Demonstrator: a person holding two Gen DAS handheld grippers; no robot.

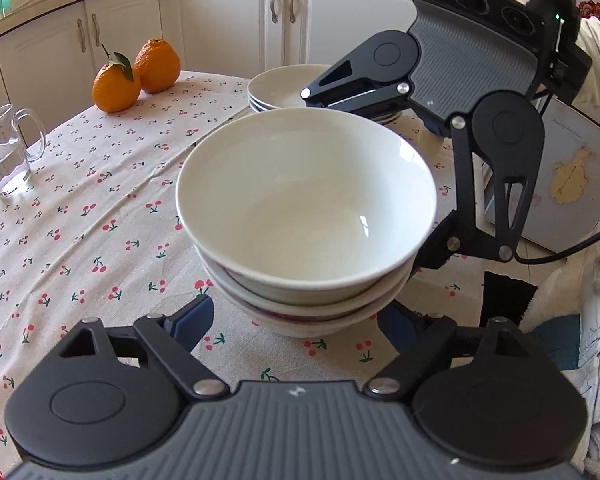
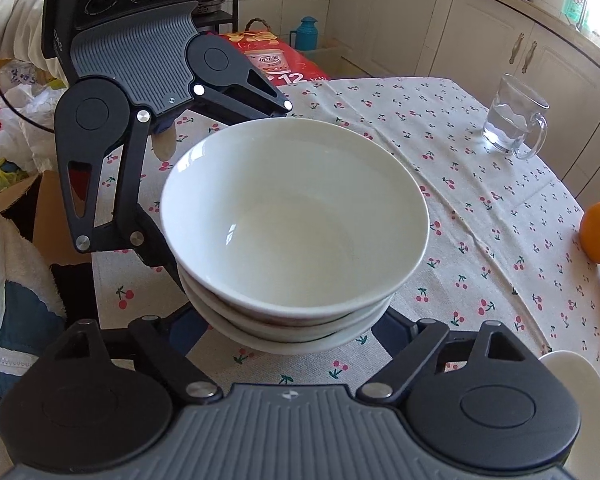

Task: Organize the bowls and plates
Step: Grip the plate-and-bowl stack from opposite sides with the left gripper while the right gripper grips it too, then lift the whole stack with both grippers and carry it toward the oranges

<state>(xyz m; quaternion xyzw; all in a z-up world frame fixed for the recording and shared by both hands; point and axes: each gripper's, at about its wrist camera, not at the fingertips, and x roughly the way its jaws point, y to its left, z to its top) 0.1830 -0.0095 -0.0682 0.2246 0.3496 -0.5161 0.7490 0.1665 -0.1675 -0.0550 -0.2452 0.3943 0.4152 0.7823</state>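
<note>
Three nested bowls [image 1: 306, 216] on the tablecloth [image 1: 80, 240], near the plates [image 1: 278, 88]. Left gripper [image 1: 296, 316] and right gripper [image 2: 288, 328] both spread wide, straddling the stack's base from adjacent sides; contact unclear. Stack lies dead ahead, equally near both.

1. A cherry-print tablecloth [image 1: 80, 216] covers the table across the middle of the left wrist view.
2. Two oranges [image 1: 136, 74] sit touching each other at upper left, one with a green leaf.
3. A clear glass mug [image 1: 8, 152] holding water stands at the far left edge.
4. White cabinets [image 1: 220, 20] with curved handles run along the top.
5. In the right wrist view, a red box [image 2: 278, 60] and a teal flask [image 2: 306, 32] appear at upper centre.
</note>
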